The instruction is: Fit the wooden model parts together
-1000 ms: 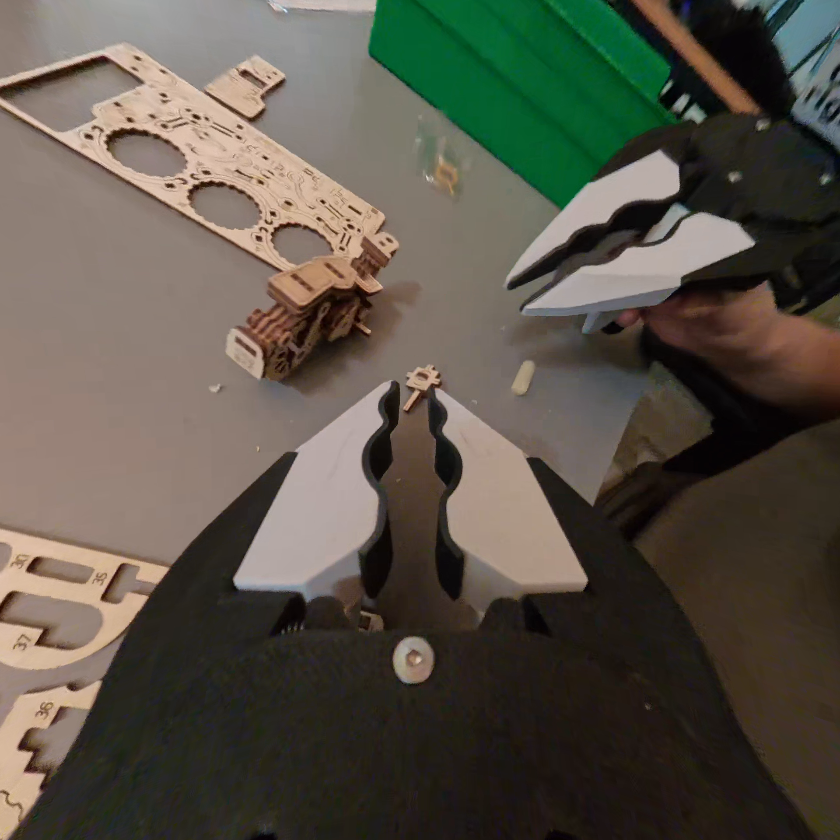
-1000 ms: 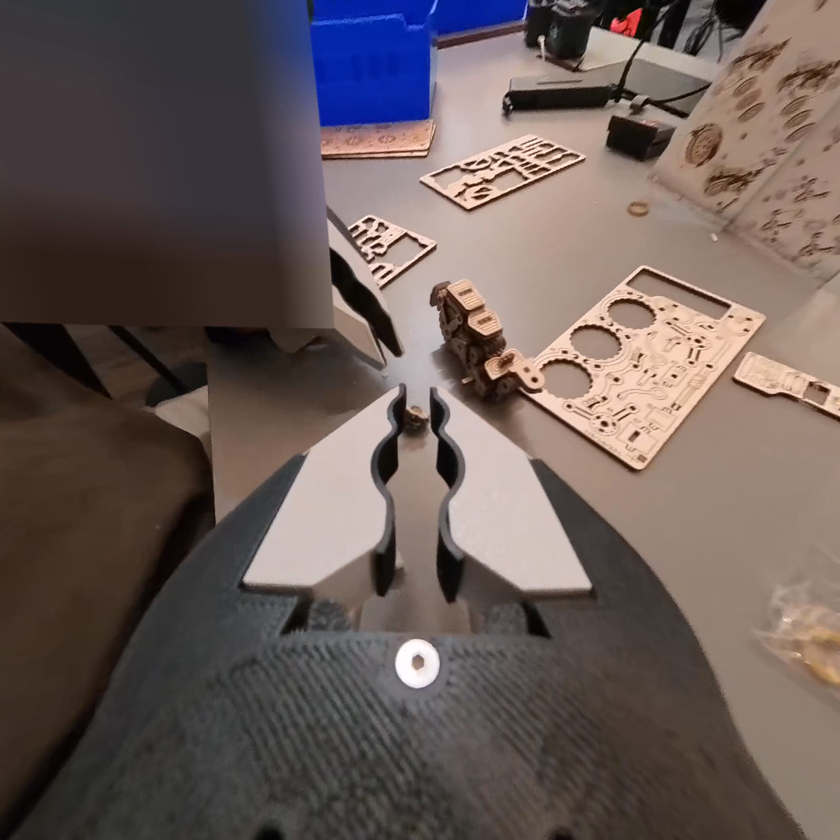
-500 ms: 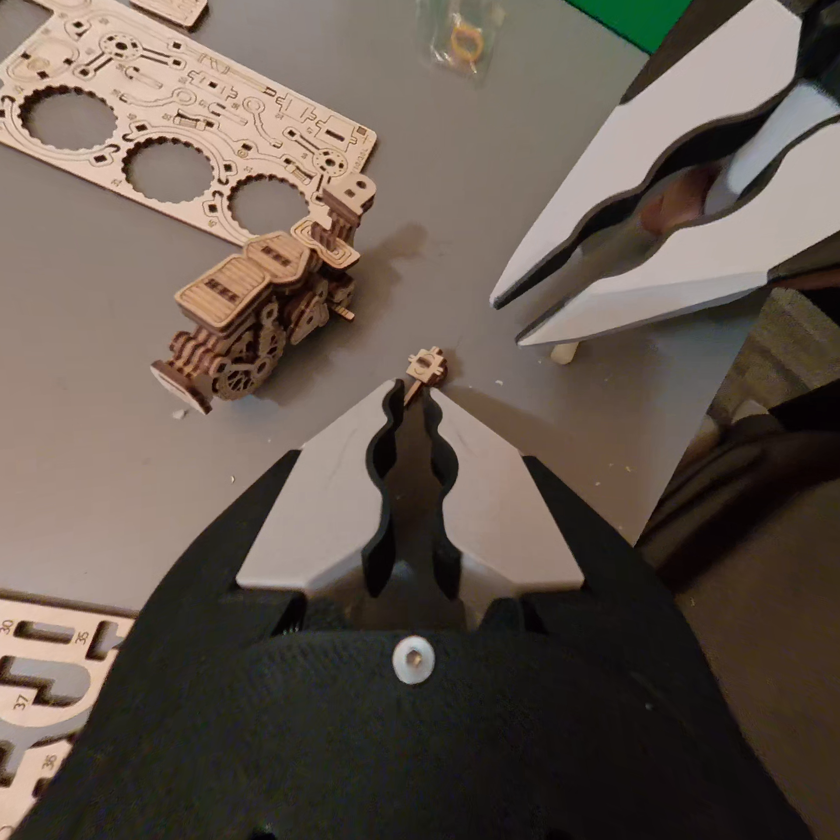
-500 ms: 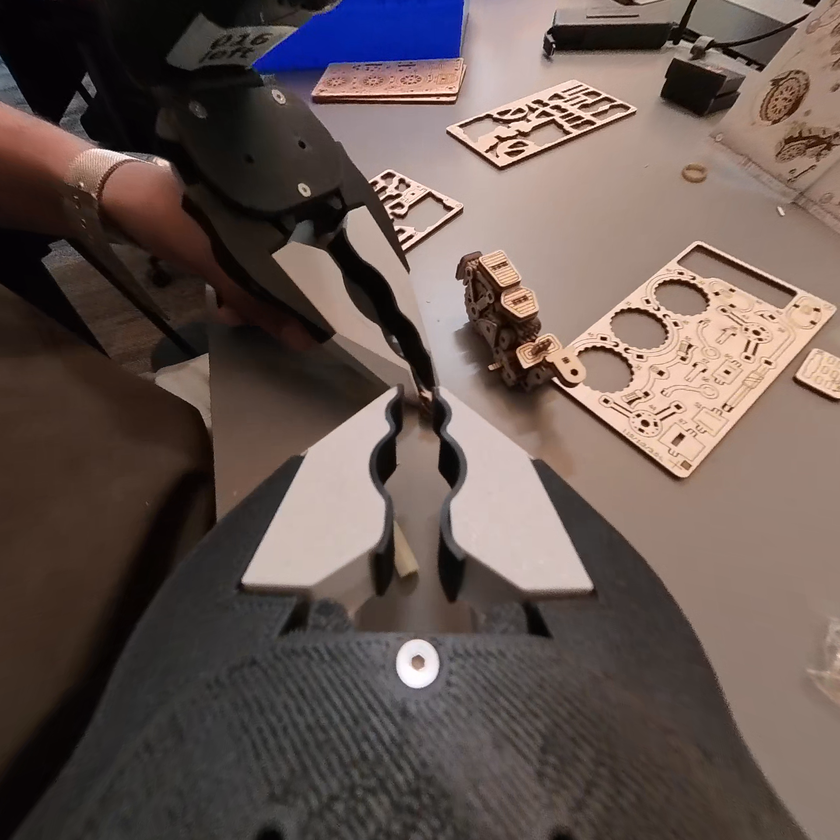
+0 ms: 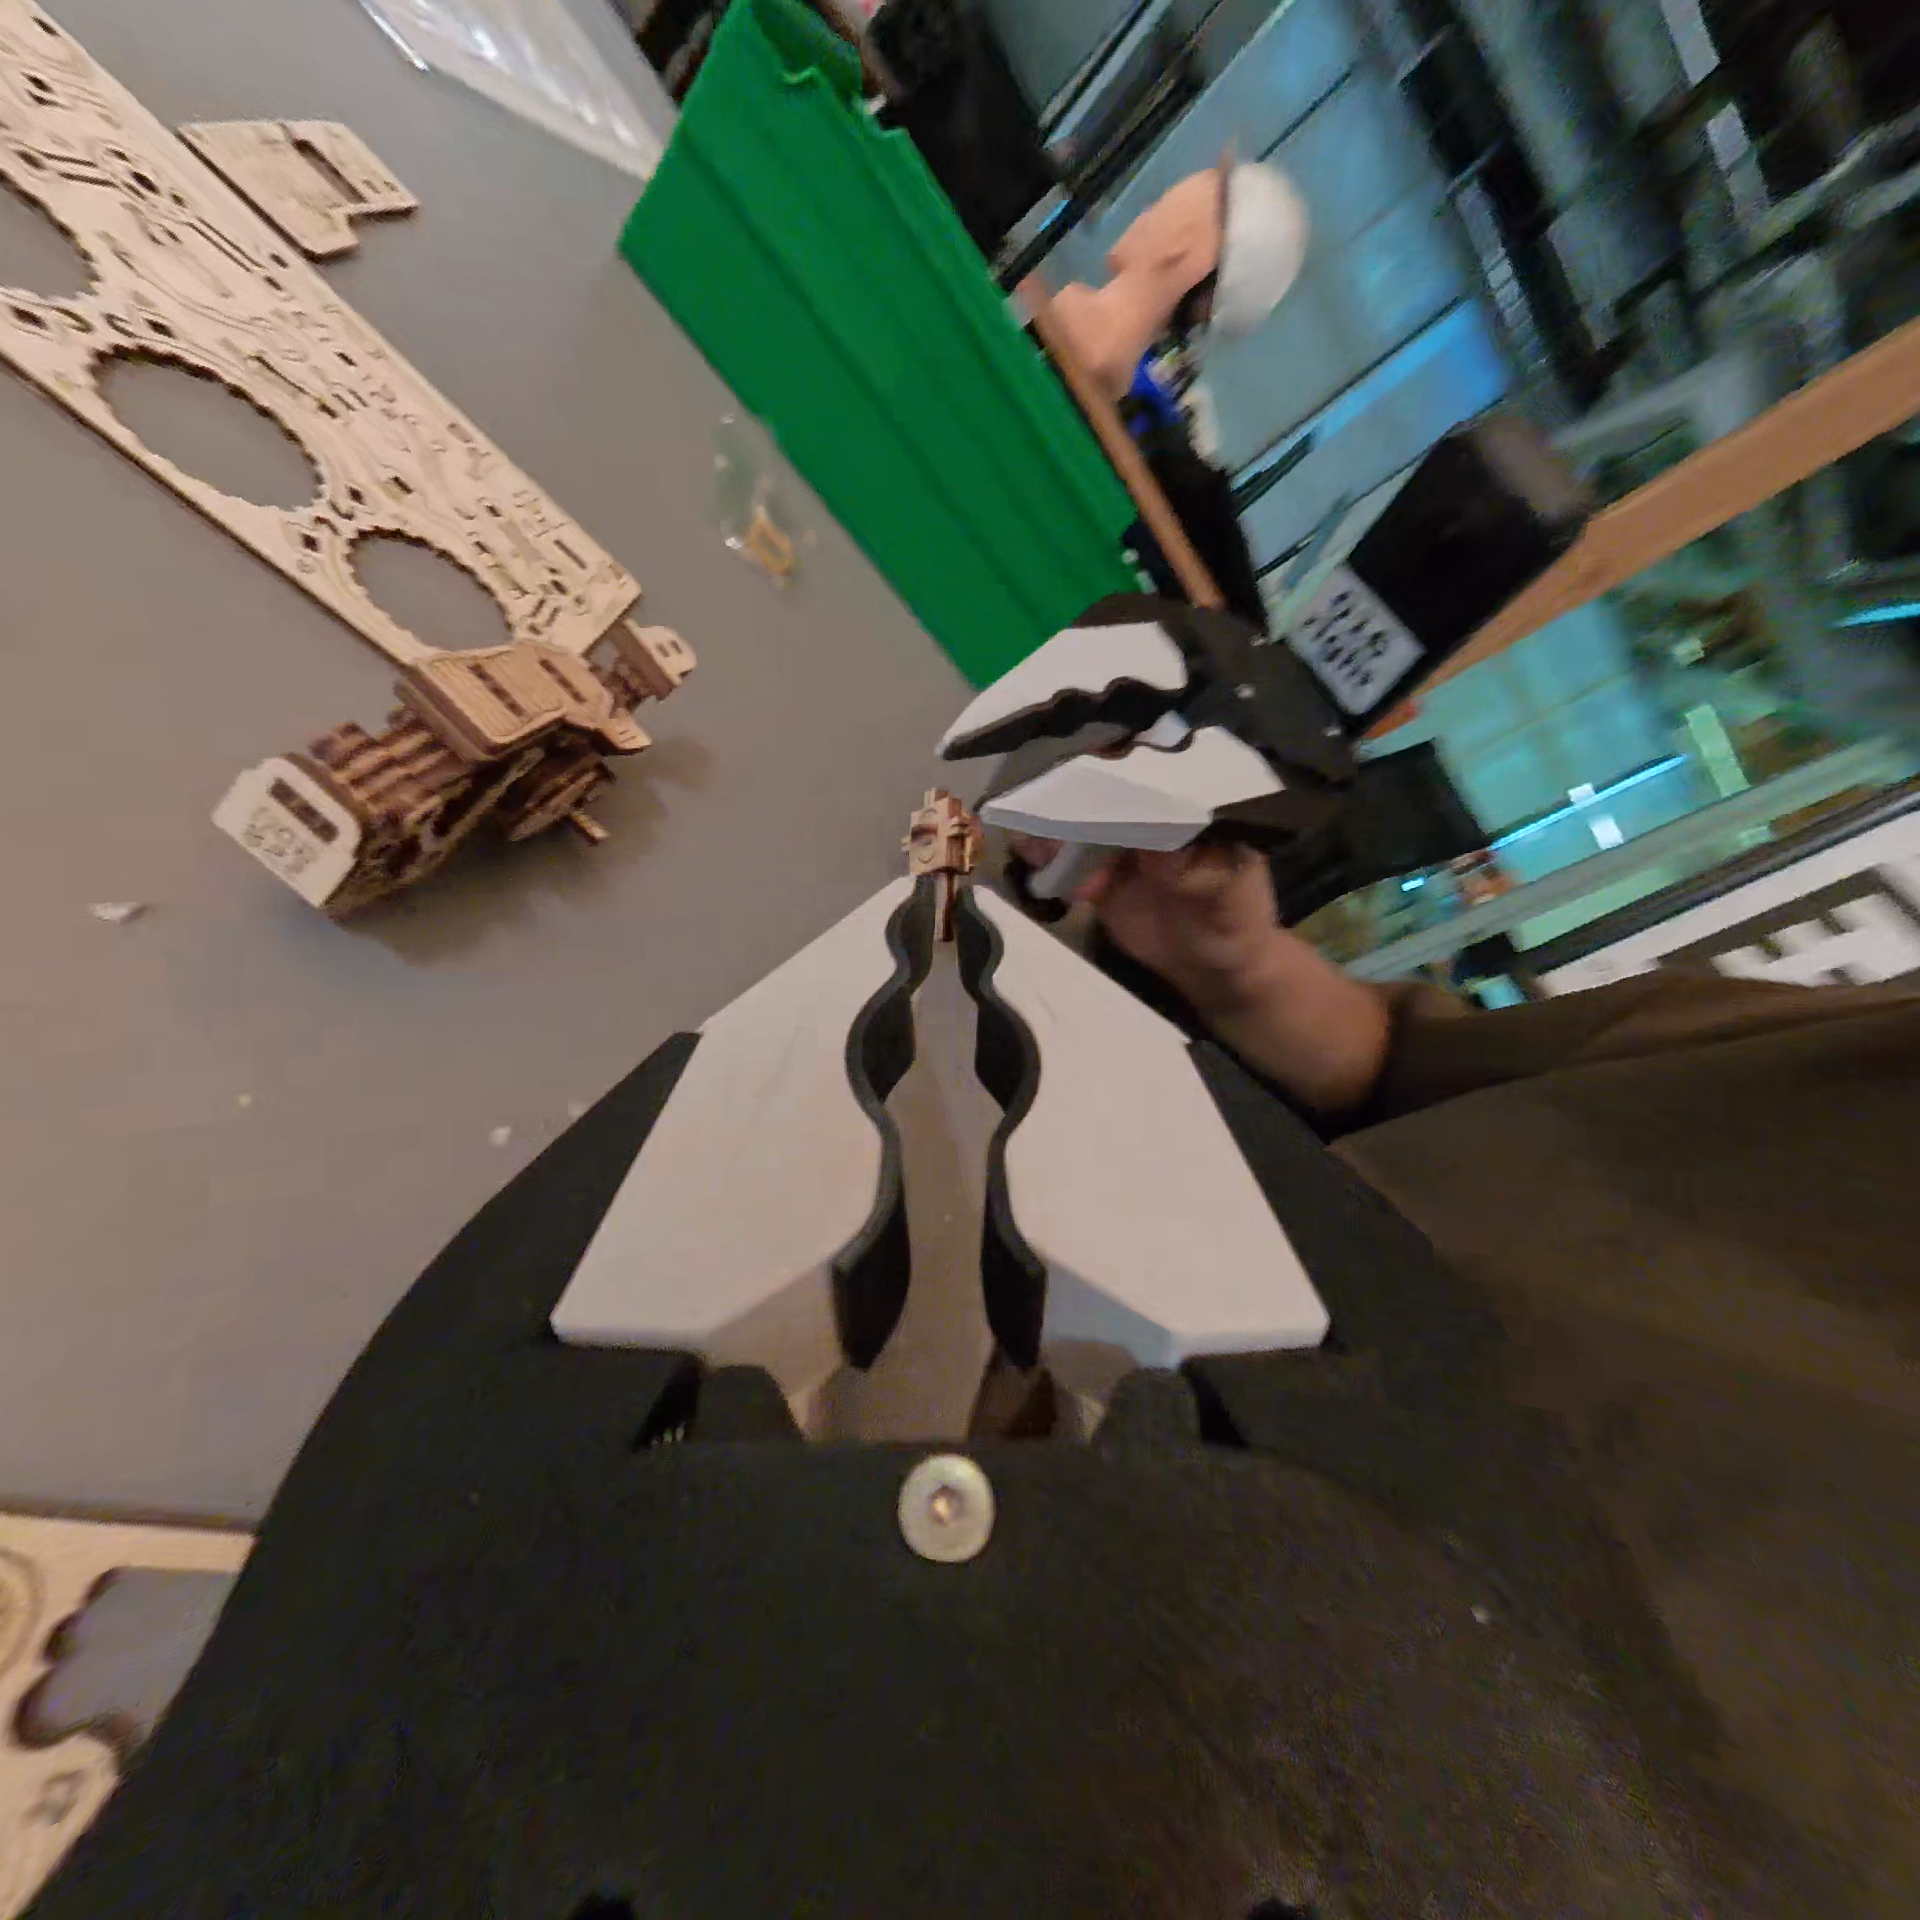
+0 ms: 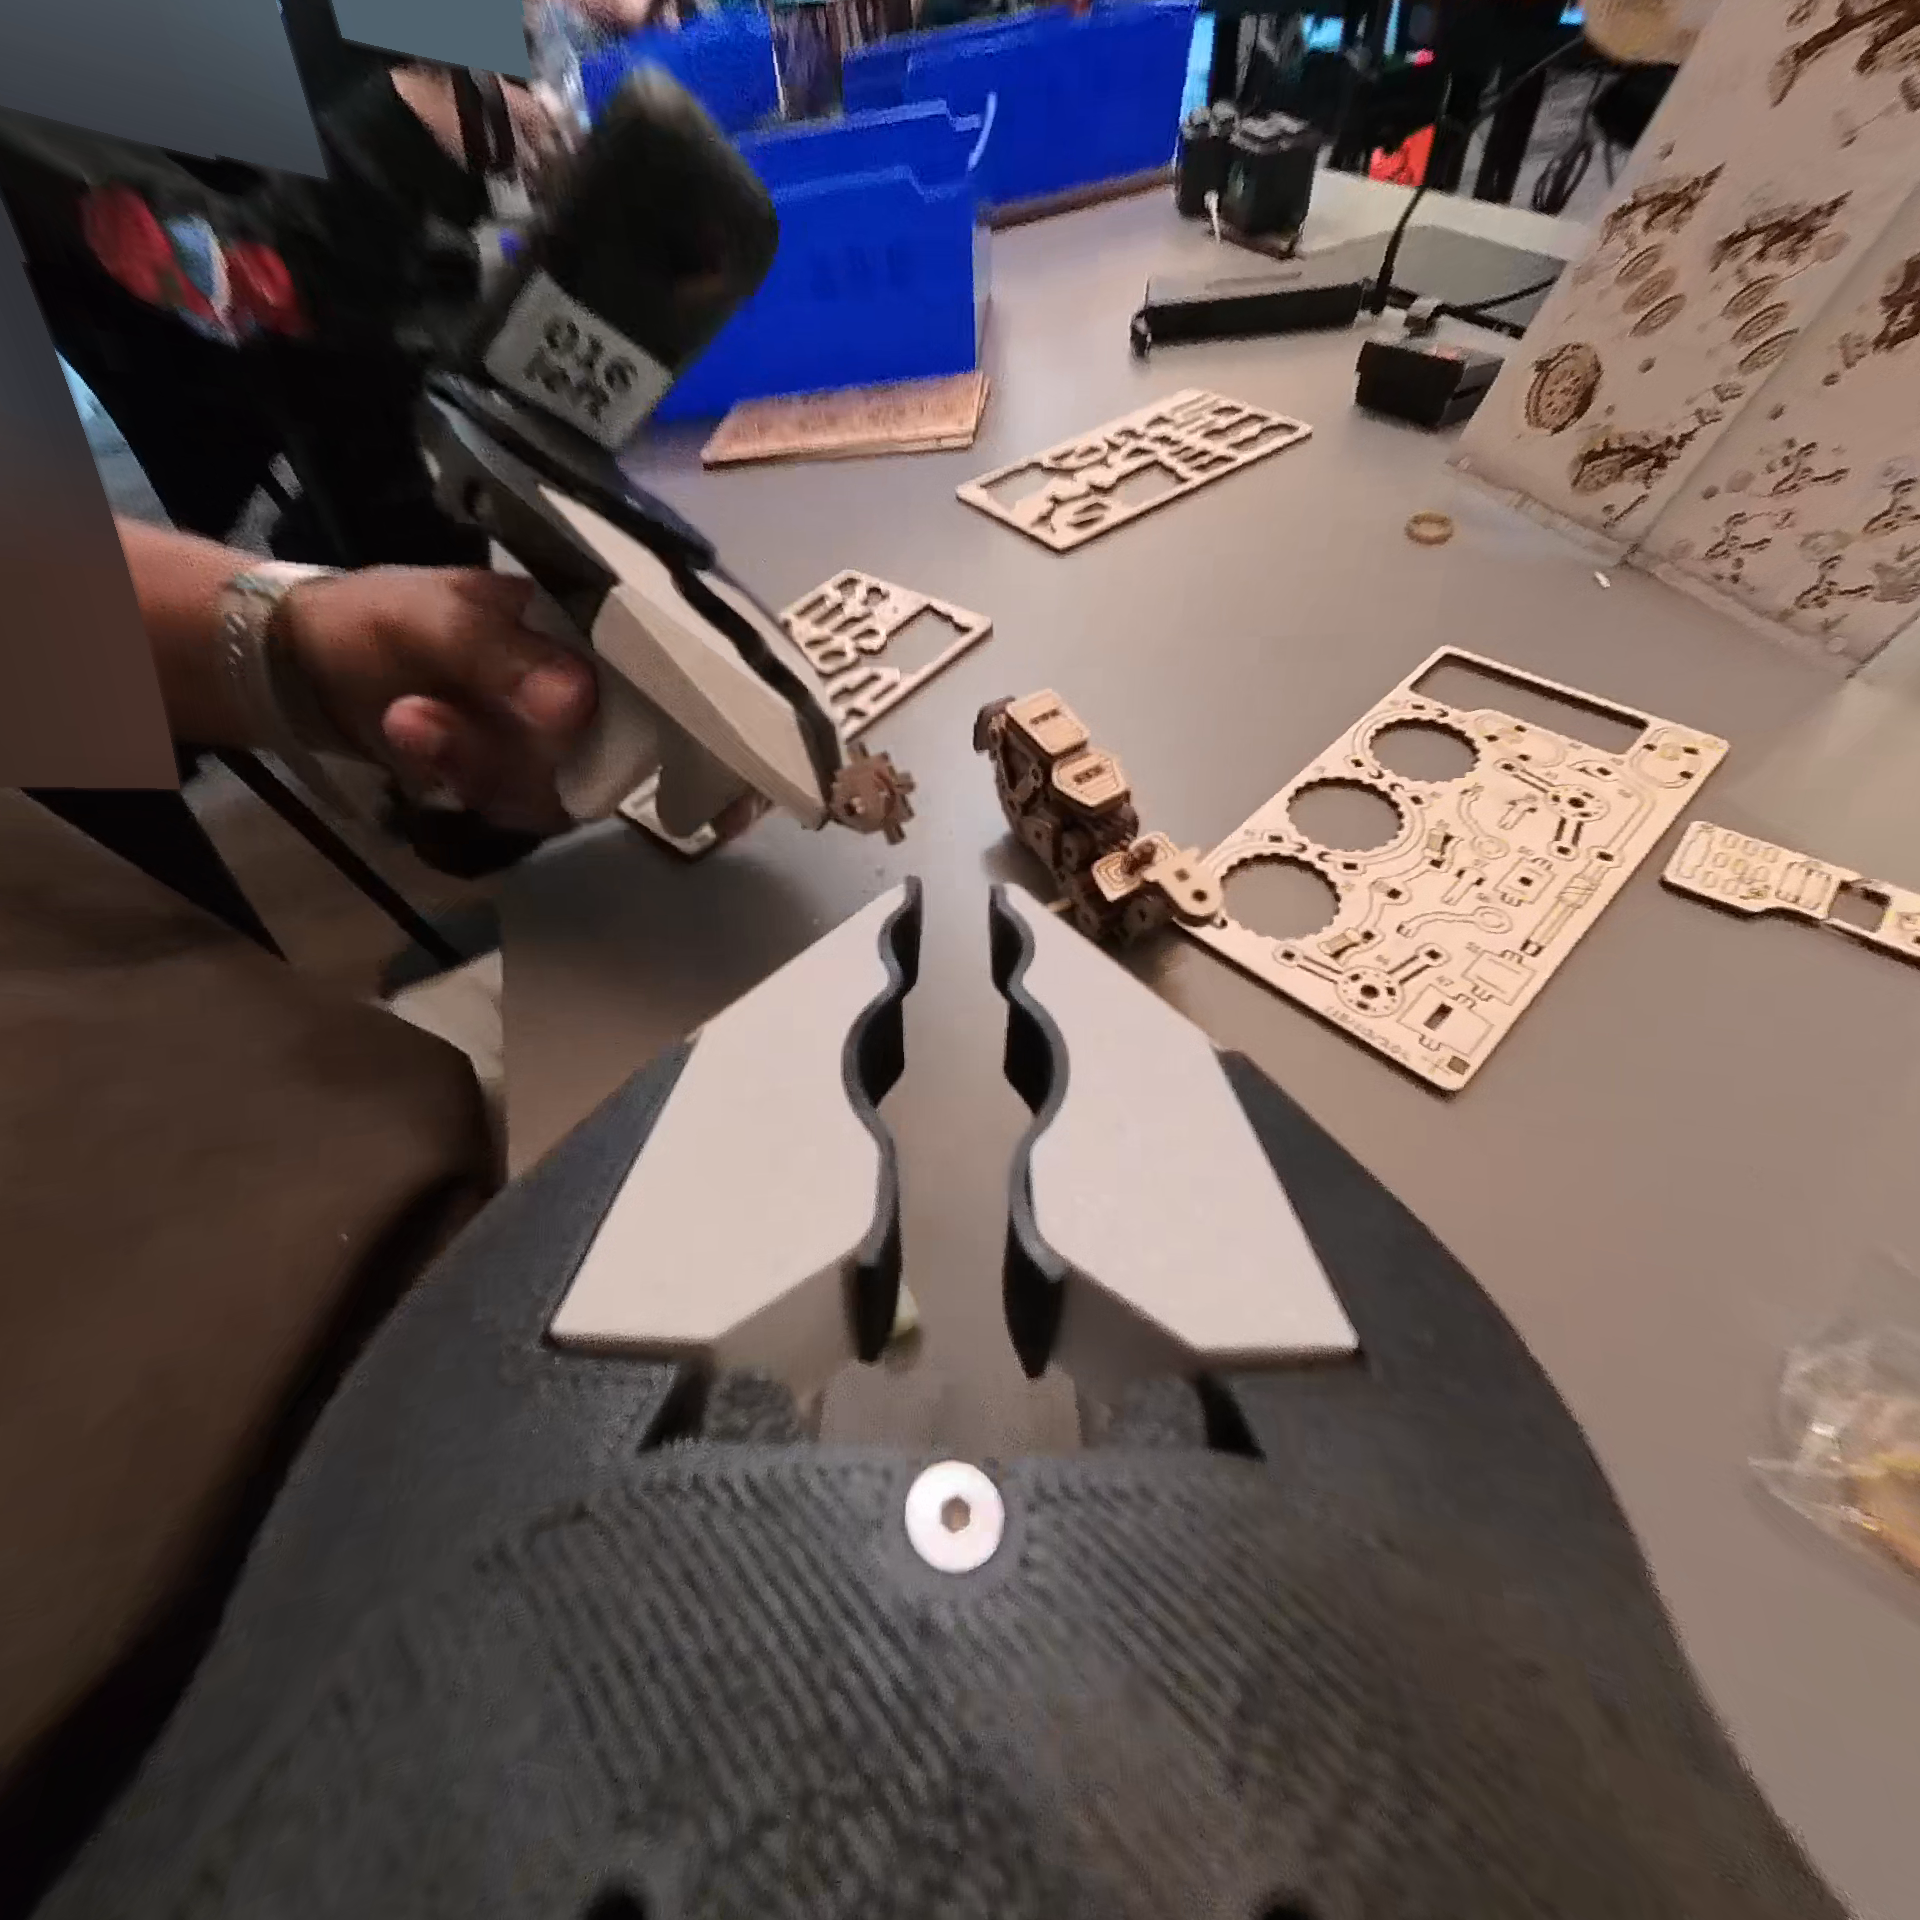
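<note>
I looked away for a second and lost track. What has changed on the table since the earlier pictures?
The left gripper closed on the small toothed wooden part, which lay on the grey table a second ago, and lifted it clear; it now hangs at the fingertips above the surface. The right gripper, close beside it half a second ago, has backed off, open and empty. The half-built wooden model and the punched-out part sheet stayed put.

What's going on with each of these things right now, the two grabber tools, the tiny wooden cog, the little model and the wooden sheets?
Left gripper: shut on the small wooden cog, held above the table.
Small wooden cog: pinched at the fingertips, off the table.
Right gripper: open, empty.
Wooden model: partly built, resting on the grey table.
Parts sheet: lying flat, three round holes already punched out.
Plastic bag: on the table, untouched.
</note>
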Demonstrator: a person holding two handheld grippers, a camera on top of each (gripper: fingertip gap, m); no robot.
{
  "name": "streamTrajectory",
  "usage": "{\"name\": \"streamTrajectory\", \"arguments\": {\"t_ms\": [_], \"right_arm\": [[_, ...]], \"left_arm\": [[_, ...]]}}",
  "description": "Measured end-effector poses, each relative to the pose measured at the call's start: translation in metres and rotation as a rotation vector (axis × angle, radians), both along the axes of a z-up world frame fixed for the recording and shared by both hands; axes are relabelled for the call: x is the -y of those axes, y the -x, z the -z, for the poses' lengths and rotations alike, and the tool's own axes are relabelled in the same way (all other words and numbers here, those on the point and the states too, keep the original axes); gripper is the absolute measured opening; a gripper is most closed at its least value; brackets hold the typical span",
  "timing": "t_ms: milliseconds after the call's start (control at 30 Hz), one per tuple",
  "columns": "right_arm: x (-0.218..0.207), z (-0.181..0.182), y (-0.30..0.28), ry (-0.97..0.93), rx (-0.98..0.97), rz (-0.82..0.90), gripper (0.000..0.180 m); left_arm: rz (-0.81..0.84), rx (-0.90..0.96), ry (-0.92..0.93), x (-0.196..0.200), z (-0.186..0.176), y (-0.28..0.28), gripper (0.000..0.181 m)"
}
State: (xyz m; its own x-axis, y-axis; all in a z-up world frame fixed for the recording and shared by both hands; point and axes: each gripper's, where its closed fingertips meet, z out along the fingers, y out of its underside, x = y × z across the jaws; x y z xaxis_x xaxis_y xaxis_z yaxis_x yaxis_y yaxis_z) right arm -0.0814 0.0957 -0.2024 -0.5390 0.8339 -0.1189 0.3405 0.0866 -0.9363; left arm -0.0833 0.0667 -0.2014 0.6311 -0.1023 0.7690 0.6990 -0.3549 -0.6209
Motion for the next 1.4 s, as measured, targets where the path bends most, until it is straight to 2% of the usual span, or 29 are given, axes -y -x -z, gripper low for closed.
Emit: {"name": "streamTrajectory", "arguments": {"t_ms": [100, 300, 467, 600, 767, 933, 1233, 1400], "right_arm": [[0.0, -0.007, -0.001, 0.08, -0.015, -0.014, 0.012], [0.017, -0.02, -0.005, 0.161, -0.044, -0.069, 0.009], [0.025, -0.023, -0.005, 0.178, -0.049, -0.091, 0.007], [0.025, -0.023, -0.008, 0.098, -0.089, -0.107, 0.007], [0.026, -0.02, -0.006, -0.144, -0.175, -0.079, 0.002], [0.027, -0.016, -0.002, -0.299, -0.216, -0.049, 0.003], [0.028, -0.01, -0.002, -0.412, -0.224, -0.047, 0.0], [0.026, -0.008, -0.003, -0.394, -0.206, -0.049, 0.0]], "left_arm": [[-0.002, 0.063, -0.04, 0.001, -0.006, 0.001, 0.001], [-0.031, -0.067, -0.058, 0.001, -0.008, 0.001, 0.001], [0.015, -0.055, -0.075, -0.001, -0.009, -0.011, 0.001], [0.001, 0.013, -0.078, -0.001, -0.011, -0.009, 0.001], [-0.02, 0.157, -0.073, -0.002, -0.01, -0.006, 0.001], [-0.014, 0.151, -0.061, -0.002, -0.007, -0.009, 0.001], [0.002, 0.077, -0.035, -0.001, -0.001, -0.014, 0.002], [0.031, 0.06, -0.048, -0.001, -0.002, -0.019, 0.013]]}}
